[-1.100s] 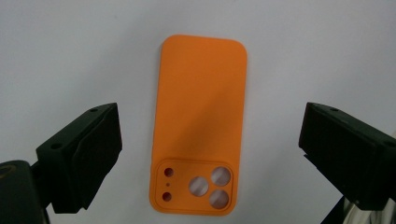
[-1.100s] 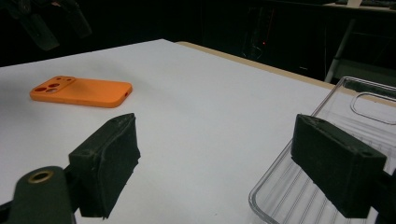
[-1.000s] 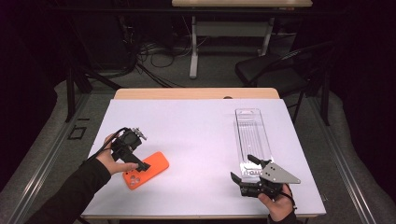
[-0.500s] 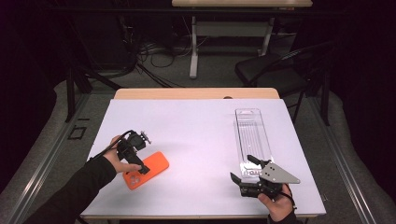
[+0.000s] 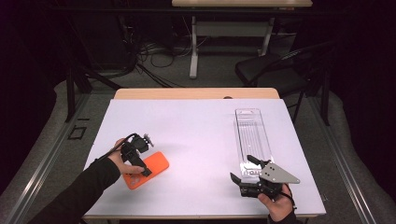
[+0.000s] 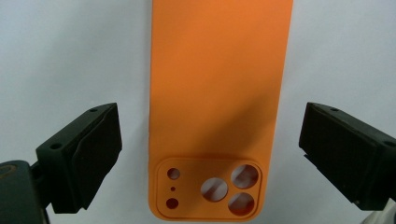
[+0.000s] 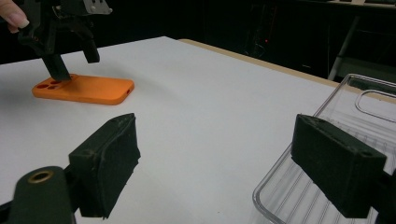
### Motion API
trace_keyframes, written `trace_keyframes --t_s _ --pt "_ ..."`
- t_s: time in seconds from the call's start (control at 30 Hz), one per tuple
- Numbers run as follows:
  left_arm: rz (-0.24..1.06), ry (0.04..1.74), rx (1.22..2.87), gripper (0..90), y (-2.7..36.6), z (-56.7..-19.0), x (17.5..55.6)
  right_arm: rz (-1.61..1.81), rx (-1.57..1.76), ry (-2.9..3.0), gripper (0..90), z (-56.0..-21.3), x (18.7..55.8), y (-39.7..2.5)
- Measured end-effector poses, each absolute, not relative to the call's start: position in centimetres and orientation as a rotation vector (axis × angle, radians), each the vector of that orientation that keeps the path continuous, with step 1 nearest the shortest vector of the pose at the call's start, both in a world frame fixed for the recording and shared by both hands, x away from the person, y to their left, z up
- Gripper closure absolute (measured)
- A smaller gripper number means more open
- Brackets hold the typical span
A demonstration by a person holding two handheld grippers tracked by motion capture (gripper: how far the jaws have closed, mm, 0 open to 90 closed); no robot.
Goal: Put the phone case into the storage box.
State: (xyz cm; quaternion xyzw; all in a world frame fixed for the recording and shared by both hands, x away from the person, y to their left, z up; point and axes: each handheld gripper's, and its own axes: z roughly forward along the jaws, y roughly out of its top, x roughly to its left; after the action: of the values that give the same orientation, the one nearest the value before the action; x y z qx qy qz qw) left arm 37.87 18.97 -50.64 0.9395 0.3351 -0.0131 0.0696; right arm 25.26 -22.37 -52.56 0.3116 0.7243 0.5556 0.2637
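Observation:
An orange phone case (image 5: 145, 169) lies flat on the white table, back up, at the front left. The left gripper view looks straight down on the orange phone case (image 6: 217, 107), camera cut-outs nearest, with one jaw on each side and a gap to both. My left gripper (image 5: 138, 164) hangs open right over it. The right gripper view shows the orange phone case (image 7: 88, 88) far off with the left gripper (image 7: 70, 60) standing on its end. My right gripper (image 5: 243, 173) rests open at the front right, beside the near end of a clear plastic tray (image 5: 252, 137).
The clear plastic tray (image 7: 327, 154) runs front to back on the right side of the white table (image 5: 196, 135). A dark chair (image 5: 280, 74) and a desk frame with cables stand beyond the far edge.
My left gripper has shifted a little toward the front, coming down over the orange case. The right gripper has stayed where it was.

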Motion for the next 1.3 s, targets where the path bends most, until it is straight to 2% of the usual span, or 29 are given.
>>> trace_keyframes --t_s 1.3 --pt "-0.033 0.982 2.936 5.1 17.7 -53.1 37.8 1.498 0.842 1.978 14.1 -52.7 25.3 -22.3"
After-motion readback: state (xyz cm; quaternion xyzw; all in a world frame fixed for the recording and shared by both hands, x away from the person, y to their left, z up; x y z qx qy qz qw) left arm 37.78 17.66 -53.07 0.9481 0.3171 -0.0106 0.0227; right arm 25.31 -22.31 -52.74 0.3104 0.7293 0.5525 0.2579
